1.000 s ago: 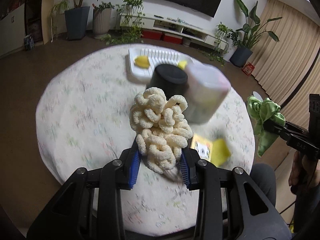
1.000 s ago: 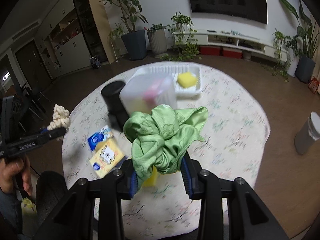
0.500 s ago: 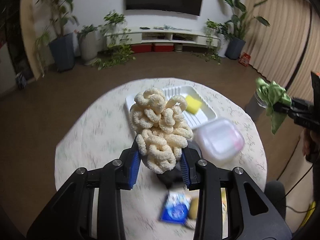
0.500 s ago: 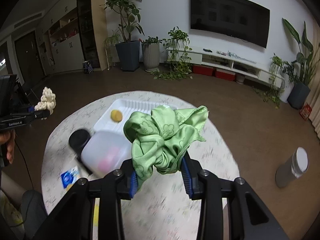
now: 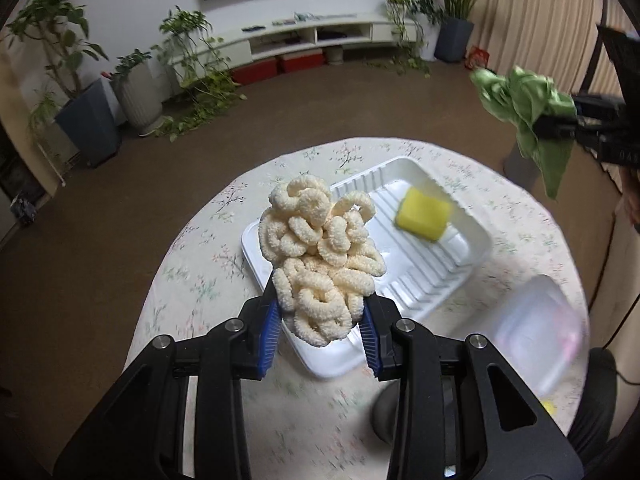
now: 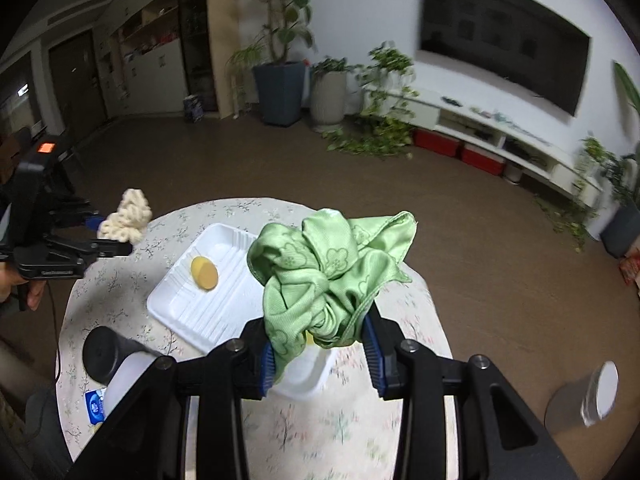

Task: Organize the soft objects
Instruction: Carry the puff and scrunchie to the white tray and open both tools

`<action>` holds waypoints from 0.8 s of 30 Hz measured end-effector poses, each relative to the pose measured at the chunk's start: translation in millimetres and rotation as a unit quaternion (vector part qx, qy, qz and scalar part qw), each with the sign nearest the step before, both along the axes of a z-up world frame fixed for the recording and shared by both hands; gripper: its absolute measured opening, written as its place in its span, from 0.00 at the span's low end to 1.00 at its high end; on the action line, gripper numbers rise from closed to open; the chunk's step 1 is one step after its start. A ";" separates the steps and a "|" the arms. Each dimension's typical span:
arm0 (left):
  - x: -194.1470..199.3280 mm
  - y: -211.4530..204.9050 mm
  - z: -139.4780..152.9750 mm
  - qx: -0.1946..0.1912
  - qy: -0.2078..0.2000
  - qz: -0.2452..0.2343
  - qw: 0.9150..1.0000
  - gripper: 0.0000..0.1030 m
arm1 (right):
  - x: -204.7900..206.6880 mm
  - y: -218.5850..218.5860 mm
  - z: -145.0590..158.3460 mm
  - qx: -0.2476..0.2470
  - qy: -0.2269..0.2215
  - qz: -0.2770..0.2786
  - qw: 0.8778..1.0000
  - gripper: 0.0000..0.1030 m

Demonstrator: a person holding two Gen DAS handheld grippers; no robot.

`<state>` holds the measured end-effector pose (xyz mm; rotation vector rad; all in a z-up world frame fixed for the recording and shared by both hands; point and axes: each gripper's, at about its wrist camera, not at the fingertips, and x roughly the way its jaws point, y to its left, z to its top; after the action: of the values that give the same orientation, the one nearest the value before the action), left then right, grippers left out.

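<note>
Left gripper (image 5: pixel 320 330): fingers clamped on a cream looped-yarn bundle (image 5: pixel 320 256), held in the air above the near corner of the white ribbed tray (image 5: pixel 416 280). Right gripper (image 6: pixel 320 354): fingers clamped on a crumpled green cloth (image 6: pixel 328 264), held in the air above the round floral worktop (image 6: pixel 340 428). A yellow sponge (image 5: pixel 423 219) lies inside the tray. A translucent lidded box (image 5: pixel 536 340), blurred, sits on the worktop beside the tray.

This is a living room at home: a big TV (image 6: pixel 504 36) hangs above a low white shelf (image 6: pixel 500 136), potted plants (image 6: pixel 280 64) stand about, and curtains (image 5: pixel 552 20) hang.
</note>
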<state>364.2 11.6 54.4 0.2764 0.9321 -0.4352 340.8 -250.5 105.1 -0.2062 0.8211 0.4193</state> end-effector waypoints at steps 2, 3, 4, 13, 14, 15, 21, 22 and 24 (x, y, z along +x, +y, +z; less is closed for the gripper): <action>16.0 -6.5 -12.0 0.004 0.012 -0.013 1.000 0.32 | 22.2 7.9 -10.5 -0.011 0.010 0.021 1.000 0.38; 23.7 -10.9 -19.0 0.002 0.019 -0.019 1.000 0.32 | 28.9 12.5 -15.1 -0.012 0.017 0.029 0.999 0.38; 30.8 -16.1 -26.7 -0.001 0.029 -0.028 0.999 0.32 | 37.9 18.9 -22.6 -0.011 0.028 0.043 0.999 0.38; 57.6 -62.0 -83.2 0.036 0.063 -0.063 0.995 0.33 | 73.8 80.8 -93.7 -0.057 0.093 0.114 0.988 0.38; 59.2 -64.0 -89.1 0.041 0.068 -0.064 0.995 0.33 | 74.8 87.4 -101.8 -0.065 0.099 0.119 0.986 0.38; 60.3 -65.8 -93.7 0.045 0.072 -0.065 0.994 0.33 | 76.1 89.1 -107.5 -0.071 0.103 0.121 0.985 0.38; 59.6 -74.7 -108.2 0.057 0.081 -0.070 0.993 0.33 | 85.3 95.3 -136.9 -0.084 0.129 0.127 0.980 0.39; 59.9 -75.1 -110.0 0.057 0.082 -0.071 0.992 0.34 | 85.9 95.6 -140.6 -0.085 0.132 0.128 0.979 0.41; 61.7 -74.8 -112.0 0.059 0.079 -0.068 0.993 0.39 | 85.7 96.7 -143.9 -0.088 0.131 0.127 0.979 0.45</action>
<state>425.9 -63.1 -57.6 0.4187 1.1002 -0.5344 426.5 -153.8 -38.8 -0.4302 1.0971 0.6229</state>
